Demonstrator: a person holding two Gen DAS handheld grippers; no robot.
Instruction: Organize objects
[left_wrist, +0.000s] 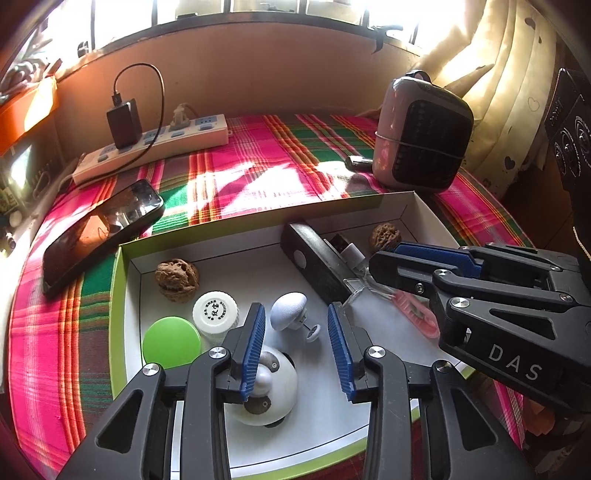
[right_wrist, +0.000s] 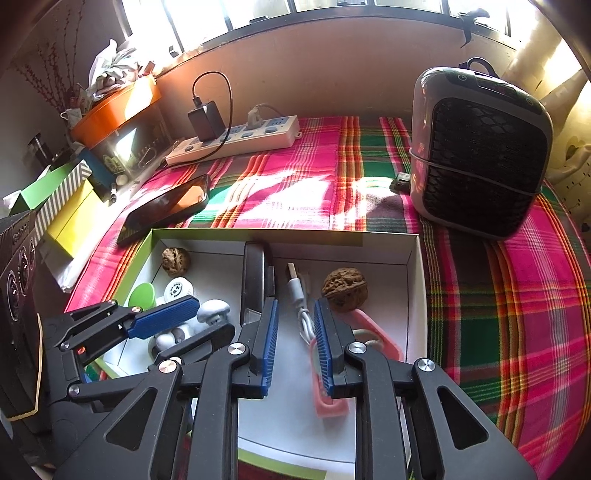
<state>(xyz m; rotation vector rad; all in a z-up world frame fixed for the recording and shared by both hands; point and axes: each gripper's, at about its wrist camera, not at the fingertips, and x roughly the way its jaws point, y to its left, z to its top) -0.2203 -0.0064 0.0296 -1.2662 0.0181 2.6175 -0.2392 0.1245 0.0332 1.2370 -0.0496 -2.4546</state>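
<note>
A white box with a green rim (left_wrist: 119, 295) sits on the plaid cloth. It holds two walnuts (left_wrist: 177, 278) (right_wrist: 344, 288), a green cap (left_wrist: 170, 341), a white-capped bottle (left_wrist: 215, 308), a white mushroom-shaped piece (left_wrist: 288, 310), a white ball-like toy (left_wrist: 273, 387), a black bar (right_wrist: 255, 277), a white USB cable (right_wrist: 297, 291) and a pink tool (right_wrist: 373, 328). My left gripper (left_wrist: 296, 314) stands open over the mushroom piece and the toy. Over the cable hangs my right gripper (right_wrist: 296, 308), open, its pads not pressing on it.
A black phone (left_wrist: 103, 229) lies left of the box. A power strip (left_wrist: 155, 144) with a charger runs along the back wall. A small heater (right_wrist: 480, 155) stands at the back right. Boxes and an orange tray (right_wrist: 118, 107) crowd the far left.
</note>
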